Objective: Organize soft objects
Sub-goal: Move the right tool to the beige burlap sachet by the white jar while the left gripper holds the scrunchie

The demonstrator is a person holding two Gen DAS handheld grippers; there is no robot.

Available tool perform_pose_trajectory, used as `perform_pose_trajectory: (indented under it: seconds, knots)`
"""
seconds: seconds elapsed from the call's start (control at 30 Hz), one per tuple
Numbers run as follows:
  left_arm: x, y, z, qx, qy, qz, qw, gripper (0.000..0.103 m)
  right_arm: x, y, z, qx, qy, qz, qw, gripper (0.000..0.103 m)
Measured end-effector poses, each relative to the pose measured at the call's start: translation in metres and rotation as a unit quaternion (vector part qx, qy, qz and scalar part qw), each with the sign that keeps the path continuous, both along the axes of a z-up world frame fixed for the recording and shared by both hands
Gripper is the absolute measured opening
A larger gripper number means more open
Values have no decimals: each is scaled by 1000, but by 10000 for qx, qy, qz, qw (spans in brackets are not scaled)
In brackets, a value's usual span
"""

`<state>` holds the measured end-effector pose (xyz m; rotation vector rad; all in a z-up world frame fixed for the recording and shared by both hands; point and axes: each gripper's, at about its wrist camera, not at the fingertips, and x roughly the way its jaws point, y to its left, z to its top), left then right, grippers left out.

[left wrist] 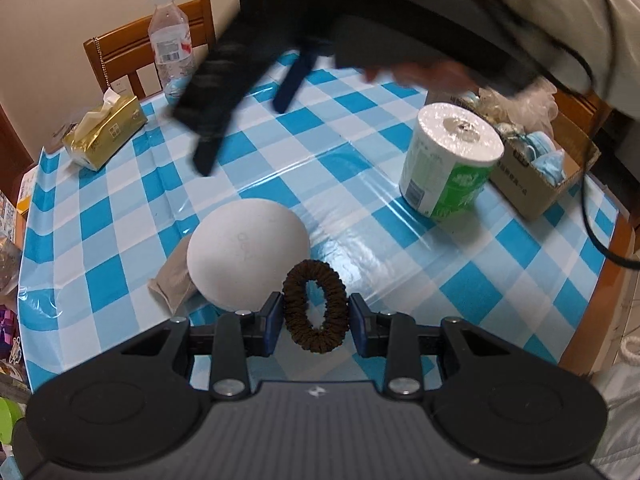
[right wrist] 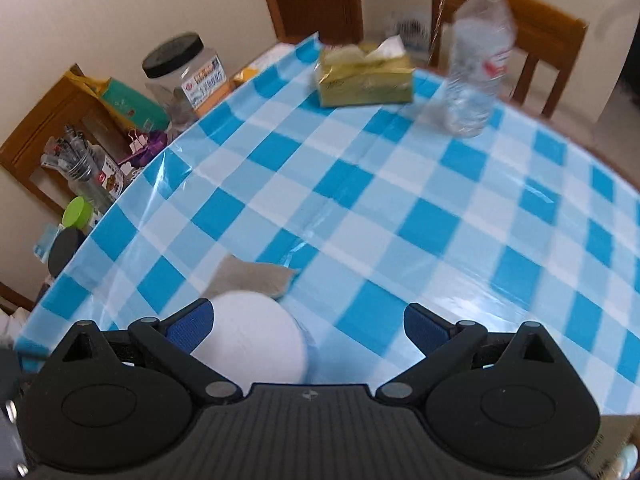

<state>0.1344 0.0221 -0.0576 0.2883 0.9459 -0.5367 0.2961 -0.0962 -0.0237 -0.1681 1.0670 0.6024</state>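
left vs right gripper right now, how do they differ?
The left gripper has its blue pads closed in on a dark brown fabric scrunchie; the right gripper is spread wide and holds nothing. The left shows sharp in its own view; the right is a motion-blurred streak above the blue-and-white checked tablecloth. Both point down at that table, near the white dome-shaped object.

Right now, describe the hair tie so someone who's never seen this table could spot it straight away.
Start at the blue-and-white checked tablecloth and find the white ball near its front edge. Just right of the ball, the left gripper holds the hair tie between its blue pads. It is the only dark brown, ruffled fabric ring there.
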Motion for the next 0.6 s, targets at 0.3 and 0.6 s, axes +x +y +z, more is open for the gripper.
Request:
perform_pose_trajectory:
  seconds: [0.3,0.6]
  knots:
    - [-2,12,-6,45,22,45,10000,34,49,70,-26,-460,922,141,9946,103]
    - [-4,23,-11,25,28,122,9999,34,73,111,-63,-832,1712,150,9816,103]
